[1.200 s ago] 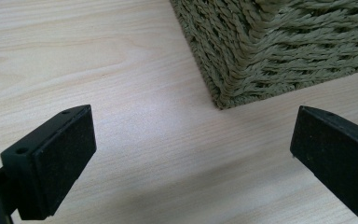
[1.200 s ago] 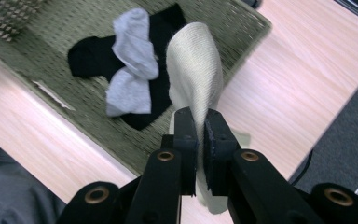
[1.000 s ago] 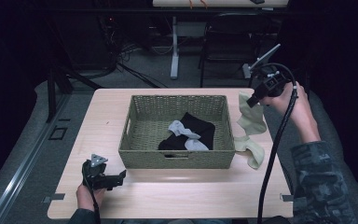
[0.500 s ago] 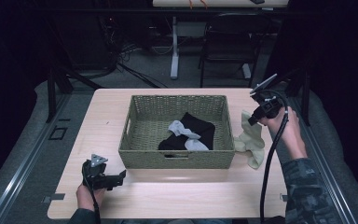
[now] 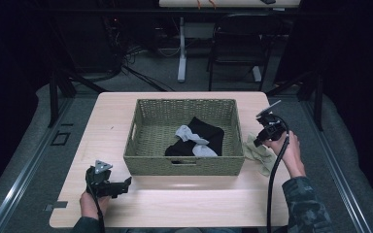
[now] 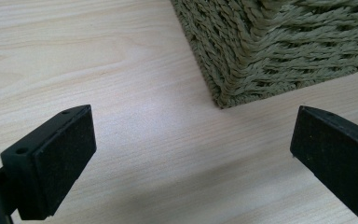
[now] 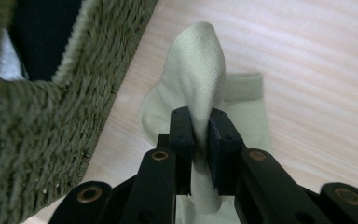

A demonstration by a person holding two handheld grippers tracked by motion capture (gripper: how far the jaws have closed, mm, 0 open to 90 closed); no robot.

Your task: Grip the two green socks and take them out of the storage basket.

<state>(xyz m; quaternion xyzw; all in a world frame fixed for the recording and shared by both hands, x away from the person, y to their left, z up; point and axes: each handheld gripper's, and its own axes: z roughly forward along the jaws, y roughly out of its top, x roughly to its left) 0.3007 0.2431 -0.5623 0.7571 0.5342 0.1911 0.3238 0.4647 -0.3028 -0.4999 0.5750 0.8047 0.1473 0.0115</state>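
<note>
The pale wooden table [image 5: 175, 204] lay under both my grippers. On it stood a woven basket [image 5: 184, 165], rectangular and olive green; its near corner rose just ahead of my left jaws, between them and a little toward the right one, while its side wall ran along the left of my right jaws. Inside the basket lay a black cloth [image 5: 209, 133] with a grey sock [image 5: 192, 138] on top of it, both beyond the wall from my right jaws. A pale green sock [image 7: 200, 70] rested on the table just outside the basket, partly lifted: my right gripper [image 7: 199, 135] had its jaws clamped together on a fold of it, the fabric arching up ahead of the jaw tips and a flat part with its cuff lying on the wood beneath and to the right. My left gripper [image 6: 191, 154] sat low over bare wood with its jaws wide apart, holding nothing, the basket corner near but not touching them.
</note>
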